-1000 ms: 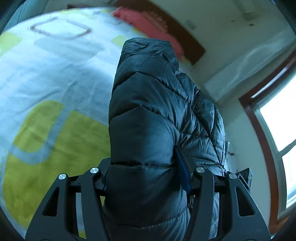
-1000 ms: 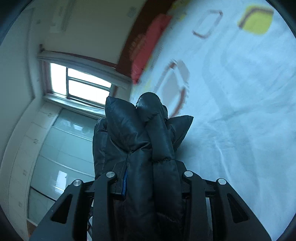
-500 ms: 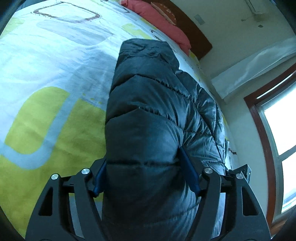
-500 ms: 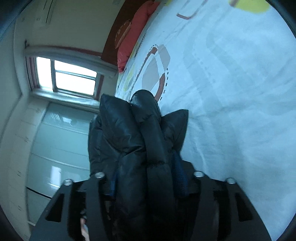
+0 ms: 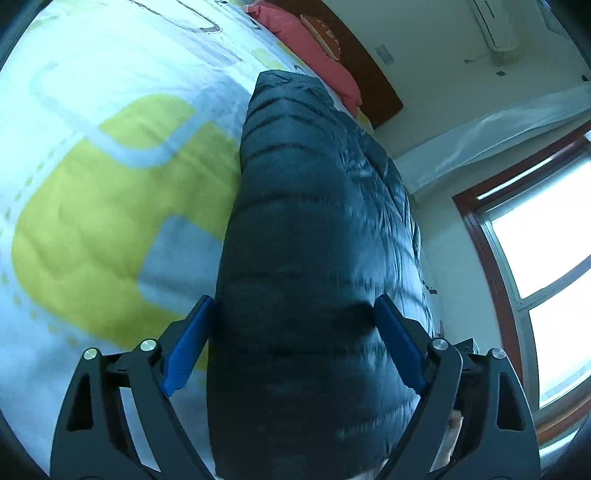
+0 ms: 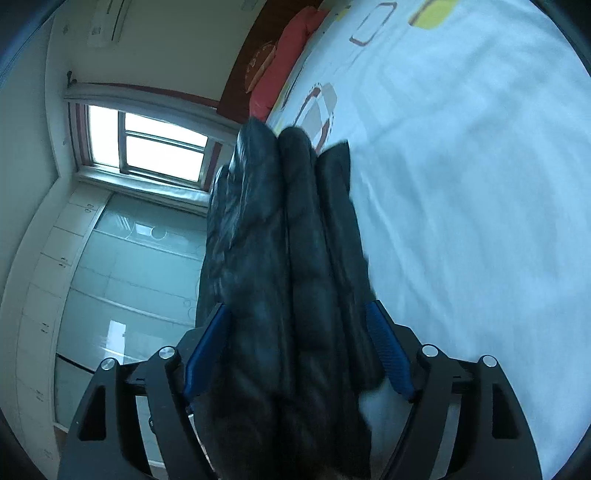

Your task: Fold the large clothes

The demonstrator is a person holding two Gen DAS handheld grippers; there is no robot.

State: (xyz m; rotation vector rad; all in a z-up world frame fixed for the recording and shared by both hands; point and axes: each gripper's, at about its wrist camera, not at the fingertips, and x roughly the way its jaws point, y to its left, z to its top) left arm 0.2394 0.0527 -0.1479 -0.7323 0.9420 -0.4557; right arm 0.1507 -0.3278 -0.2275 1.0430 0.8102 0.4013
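Left wrist view: your left tool (image 5: 293,314) is spreading, the dark puffer jacket (image 5: 314,229) bulging between its blue pads (image 5: 184,354), the cloth right at the pads; whether it touches them is unclear. Bedspread (image 5: 110,184) lies open to the left.

Right wrist view: your right tool (image 6: 297,323) is spreading too, the jacket's (image 6: 291,240) folded layers between the pads. White bedspread (image 6: 461,184) is open rightward; window (image 6: 155,147) to the left.

beneath me a bed sheet (image 5: 110,206) of white, pale blue and yellow-green, red pillow (image 5: 306,48) at my 12 o'clock, brown headboard (image 5: 373,85) beyond, air conditioner (image 5: 491,26) at 1, window (image 5: 543,266) at 3, pale cupboards (image 6: 55,258) at 9
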